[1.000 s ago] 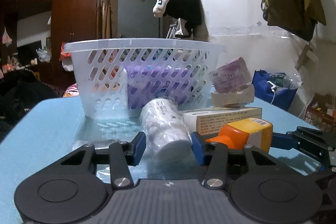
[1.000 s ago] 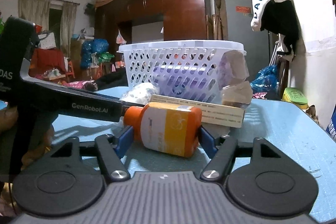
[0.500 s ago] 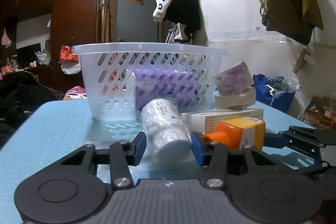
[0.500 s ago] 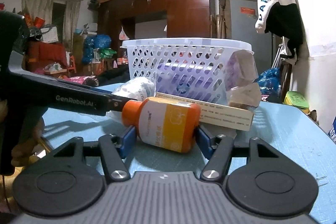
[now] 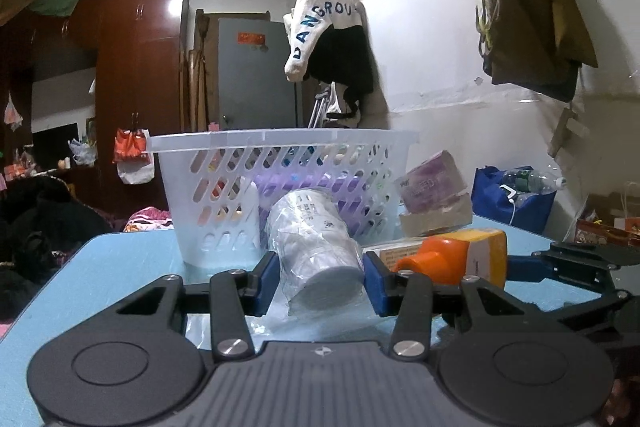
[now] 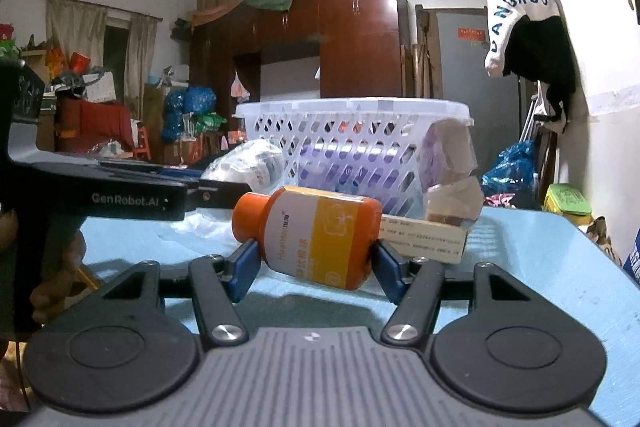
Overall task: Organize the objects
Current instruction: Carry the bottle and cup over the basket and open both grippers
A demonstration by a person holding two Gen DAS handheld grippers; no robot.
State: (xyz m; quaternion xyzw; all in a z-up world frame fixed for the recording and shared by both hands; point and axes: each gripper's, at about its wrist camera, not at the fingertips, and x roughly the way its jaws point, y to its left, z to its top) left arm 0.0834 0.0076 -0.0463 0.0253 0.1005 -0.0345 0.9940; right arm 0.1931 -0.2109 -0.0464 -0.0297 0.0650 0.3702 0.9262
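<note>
My left gripper (image 5: pixel 320 281) is shut on a white plastic-wrapped roll (image 5: pixel 316 251) and holds it off the blue table (image 5: pixel 120 267), in front of the white lattice basket (image 5: pixel 280 163). My right gripper (image 6: pixel 316 269) is shut on an orange-capped yellow and orange bottle (image 6: pixel 316 231) lying sideways between its pads. The bottle also shows in the left wrist view (image 5: pixel 460 259), the roll in the right wrist view (image 6: pixel 252 163). The basket (image 6: pixel 352 139) holds a purple item (image 5: pixel 296 187).
A long cream box (image 6: pixel 424 237) lies on the table behind the bottle. A purple pack (image 5: pixel 432 179) on a beige pack (image 5: pixel 436 219) leans against the basket's right side. The left gripper's body (image 6: pixel 100 195) crosses the right wrist view. A wall is at the right.
Both grippers have risen a little with their loads; the roll and the bottle now sit higher against the basket. The basket appears lower in both views.
</note>
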